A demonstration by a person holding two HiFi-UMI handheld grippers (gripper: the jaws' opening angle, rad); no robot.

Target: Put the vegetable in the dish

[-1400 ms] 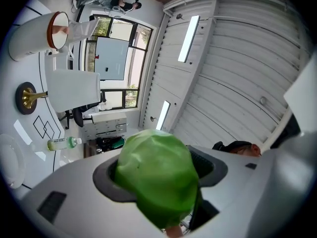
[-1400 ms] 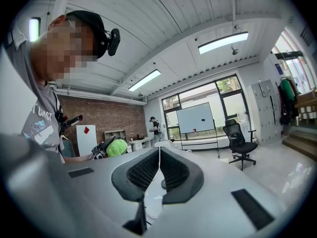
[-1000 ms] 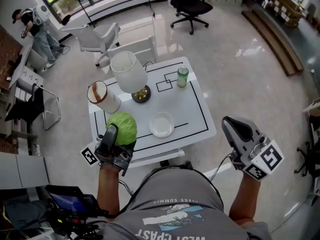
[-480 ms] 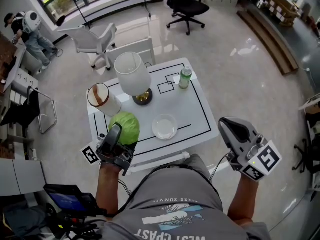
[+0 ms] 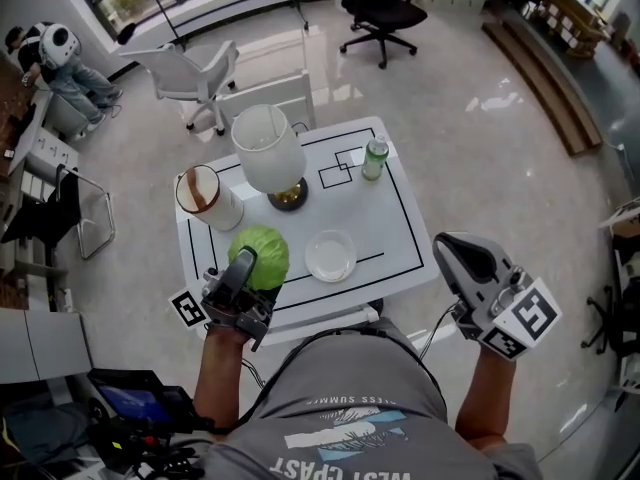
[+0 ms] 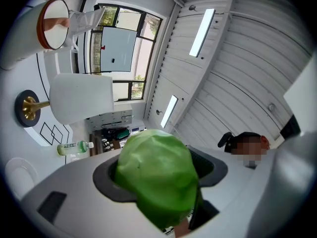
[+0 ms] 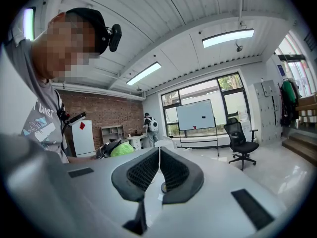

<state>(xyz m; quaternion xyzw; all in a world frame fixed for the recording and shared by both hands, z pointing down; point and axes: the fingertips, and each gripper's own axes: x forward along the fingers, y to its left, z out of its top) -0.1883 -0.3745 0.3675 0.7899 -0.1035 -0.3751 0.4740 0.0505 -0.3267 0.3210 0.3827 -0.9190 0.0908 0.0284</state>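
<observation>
Above the white tabletop (image 5: pixel 400 218) of an open office, the left tool (image 5: pixel 252 265) clasped the green vegetable (image 5: pixel 266 252) between wide-set jaws just beside the empty dish (image 5: pixel 330 254), placement not yet done, while the right tool (image 5: pixel 455 248) hung closed, holding nothing, off the edge.

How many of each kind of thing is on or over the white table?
cabbage: 1
dish: 1
lamp: 1
bottle: 1
cup: 1
Total: 5
</observation>
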